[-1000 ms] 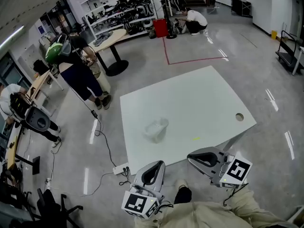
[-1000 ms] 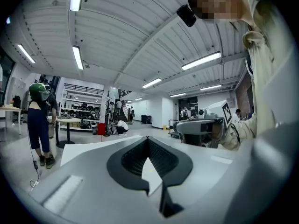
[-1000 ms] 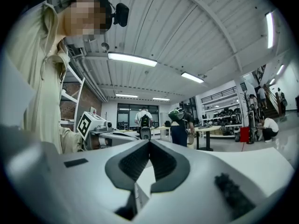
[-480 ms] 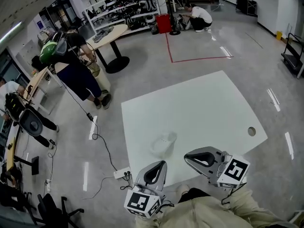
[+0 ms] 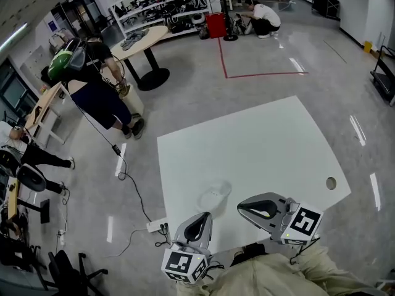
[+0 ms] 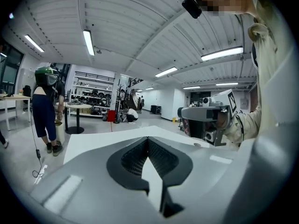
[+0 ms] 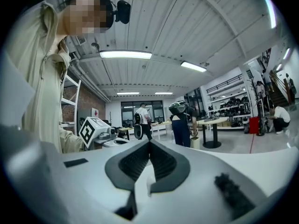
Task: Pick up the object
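Observation:
A small clear plastic object lies on the white table, near its front left edge. My left gripper is held just short of that edge, below the object, shut with nothing in it. My right gripper hovers over the table's front edge, to the right of the object, also shut and empty. In the left gripper view the jaws meet at their tips, and the table top lies beyond them. The right gripper view shows the jaws closed. The object does not show in either gripper view.
A round hole pierces the table near its right edge. A power strip with cables lies on the floor left of the table. A person with a green backpack stands by a round table at the back left. Red floor tape runs behind.
The head view has shifted, so the table and the clear object now sit lower in the picture and nearer my grippers. Both grippers stay shut and hold their places in the view.

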### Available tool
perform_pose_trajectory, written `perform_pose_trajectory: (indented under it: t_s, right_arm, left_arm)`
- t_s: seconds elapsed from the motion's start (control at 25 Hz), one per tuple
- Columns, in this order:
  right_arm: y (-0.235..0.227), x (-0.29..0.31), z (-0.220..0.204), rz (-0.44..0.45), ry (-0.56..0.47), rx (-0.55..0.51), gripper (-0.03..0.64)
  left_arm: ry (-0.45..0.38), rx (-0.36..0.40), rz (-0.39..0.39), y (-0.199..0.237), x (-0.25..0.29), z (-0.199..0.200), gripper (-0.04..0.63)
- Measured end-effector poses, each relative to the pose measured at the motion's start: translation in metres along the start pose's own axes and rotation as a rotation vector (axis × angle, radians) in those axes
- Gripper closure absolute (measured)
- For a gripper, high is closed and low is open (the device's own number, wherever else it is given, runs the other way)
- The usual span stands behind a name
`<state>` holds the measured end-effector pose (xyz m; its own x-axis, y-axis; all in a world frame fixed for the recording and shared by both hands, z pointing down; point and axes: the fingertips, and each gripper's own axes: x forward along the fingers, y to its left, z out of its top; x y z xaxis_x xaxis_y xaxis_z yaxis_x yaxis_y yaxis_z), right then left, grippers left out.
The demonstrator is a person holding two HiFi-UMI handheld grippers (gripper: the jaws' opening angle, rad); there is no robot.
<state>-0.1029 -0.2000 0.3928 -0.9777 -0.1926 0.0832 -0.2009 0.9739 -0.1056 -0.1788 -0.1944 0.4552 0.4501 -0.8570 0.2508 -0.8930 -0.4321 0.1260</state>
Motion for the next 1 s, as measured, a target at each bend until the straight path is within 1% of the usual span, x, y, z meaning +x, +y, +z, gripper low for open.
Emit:
perform_pose_trajectory:
  t_s: [0.12, 0.24, 0.32, 0.4, 0.44, 0.48, 0.52, 0.6, 0.72, 0.8, 1.0]
  right_arm:
    - [-0.005, 0.002, -0.006, 0.014, 0.02, 0.023, 0.614]
    - [-0.01, 0.004, -0.012, 0.026, 0.043, 0.043, 0.614]
    - [-0.013, 0.007, -0.017, 0.035, 0.053, 0.058, 0.614]
    - [-0.013, 0.01, -0.023, 0.046, 0.065, 0.077, 0.614]
    - [-0.014, 0.011, -0.026, 0.052, 0.071, 0.086, 0.614]
    - [-0.016, 0.012, -0.028, 0.058, 0.077, 0.094, 0.614]
    - [-0.018, 0.013, -0.031, 0.062, 0.081, 0.1, 0.614]
    - [-0.023, 0.013, -0.034, 0.064, 0.089, 0.109, 0.614]
    - [-0.029, 0.013, -0.038, 0.056, 0.097, 0.117, 0.614]
    - [-0.032, 0.01, -0.04, 0.047, 0.099, 0.123, 0.614]
    - [-0.041, 0.005, -0.039, 0.034, 0.102, 0.139, 0.614]
  left_arm:
    - [0.032, -0.017, 0.03, 0.012, 0.006, -0.01, 0.586]
    - [0.103, -0.056, 0.038, 0.025, 0.016, -0.032, 0.493]
    - [0.188, -0.051, 0.047, 0.034, 0.025, -0.053, 0.385]
    - [0.274, -0.037, 0.071, 0.045, 0.036, -0.078, 0.254]
    - [0.31, -0.035, 0.088, 0.052, 0.045, -0.091, 0.151]
    - [0.346, -0.035, 0.104, 0.059, 0.055, -0.104, 0.12]
    - [0.383, -0.034, 0.111, 0.064, 0.066, -0.117, 0.069]
    - [0.456, -0.016, 0.11, 0.071, 0.081, -0.139, 0.04]
    - [0.55, 0.026, 0.103, 0.076, 0.093, -0.166, 0.04]
    - [0.56, 0.027, 0.109, 0.077, 0.096, -0.174, 0.043]
    - [0.59, 0.026, 0.117, 0.077, 0.095, -0.174, 0.061]
